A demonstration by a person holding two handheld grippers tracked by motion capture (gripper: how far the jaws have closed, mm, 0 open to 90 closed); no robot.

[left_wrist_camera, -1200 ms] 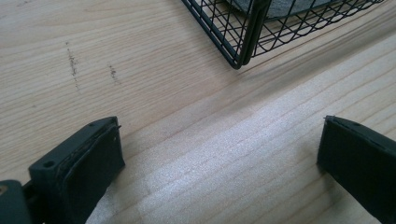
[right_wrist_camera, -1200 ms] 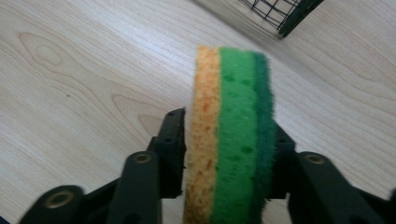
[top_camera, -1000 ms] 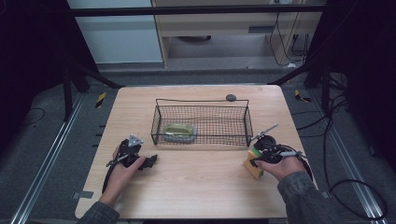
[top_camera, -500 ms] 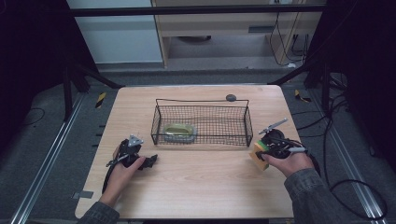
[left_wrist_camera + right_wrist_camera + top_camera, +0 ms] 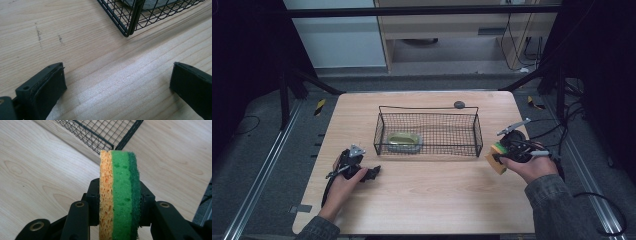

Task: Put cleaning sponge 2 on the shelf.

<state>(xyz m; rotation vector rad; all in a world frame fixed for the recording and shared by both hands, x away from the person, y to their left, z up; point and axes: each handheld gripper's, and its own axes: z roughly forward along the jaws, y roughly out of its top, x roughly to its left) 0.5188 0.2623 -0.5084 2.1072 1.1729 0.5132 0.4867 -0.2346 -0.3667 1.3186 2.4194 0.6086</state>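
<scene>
The right claw [image 5: 498, 159] is clamped tight on the sponge [image 5: 119, 195], its pads pressing the orange face on one side and the dark green scouring face on the other. Compared with a second ago, the sponge has come up off the counter [image 5: 432, 200] and now hangs just beside the right end of the wire basket [image 5: 427, 131], which holds a pale green dish [image 5: 403, 141]. The left claw [image 5: 117, 90] has stayed put on the counter, jaws spread wide with nothing between them.
</scene>
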